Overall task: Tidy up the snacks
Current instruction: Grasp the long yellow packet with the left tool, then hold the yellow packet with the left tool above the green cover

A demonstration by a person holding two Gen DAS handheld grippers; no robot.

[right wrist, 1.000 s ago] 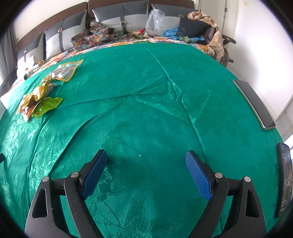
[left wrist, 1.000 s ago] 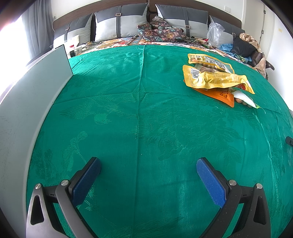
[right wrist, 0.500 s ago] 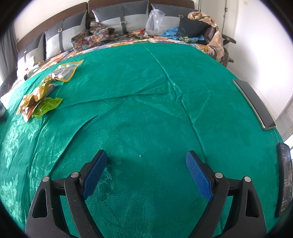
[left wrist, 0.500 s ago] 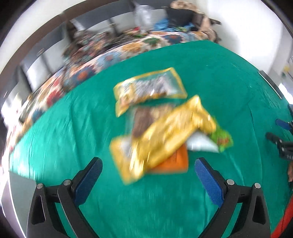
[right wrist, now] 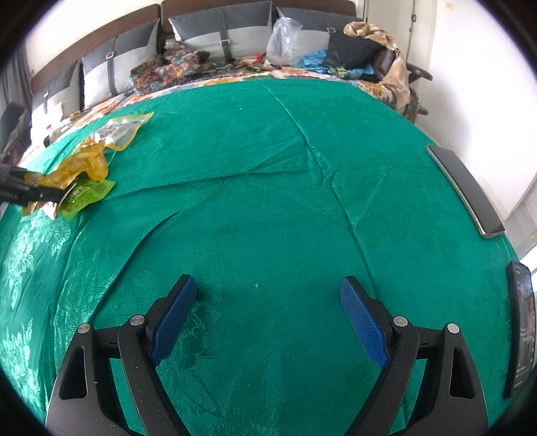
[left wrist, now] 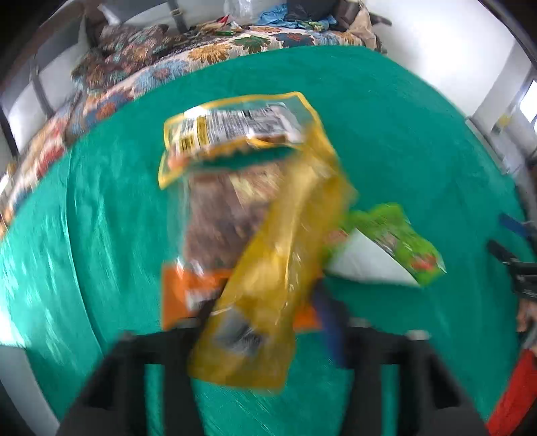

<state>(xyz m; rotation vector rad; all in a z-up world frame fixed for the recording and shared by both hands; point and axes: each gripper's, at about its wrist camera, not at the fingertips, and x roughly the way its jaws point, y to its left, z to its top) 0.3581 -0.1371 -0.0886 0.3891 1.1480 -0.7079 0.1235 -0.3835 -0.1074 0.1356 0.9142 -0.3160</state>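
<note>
A pile of snack packets lies on the green bedspread (left wrist: 402,134). My left gripper (left wrist: 265,322) is closing its jaws on the long yellow packet (left wrist: 268,285), which lies between the pads; the view is blurred. Under it lie an orange packet (left wrist: 178,295), a clear bag of brown snacks (left wrist: 218,221), a white packet (left wrist: 362,261) and a green packet (left wrist: 402,241). A yellow-rimmed labelled packet (left wrist: 235,124) lies beyond. In the right wrist view the pile sits far left, with the yellow packet (right wrist: 80,164) caught by the left gripper (right wrist: 63,196). My right gripper (right wrist: 268,312) is open over bare cloth.
Two dark flat devices (right wrist: 466,191) (right wrist: 520,332) lie along the bedspread's right edge. Grey pillows (right wrist: 221,30), a floral blanket (right wrist: 174,70), a plastic bag (right wrist: 285,37) and piled clothes (right wrist: 355,50) fill the head of the bed.
The left gripper swung from bare cloth over to the snack pile, dropped closer, and its wide-open jaws have come together around the yellow packet. The right gripper has not moved.
</note>
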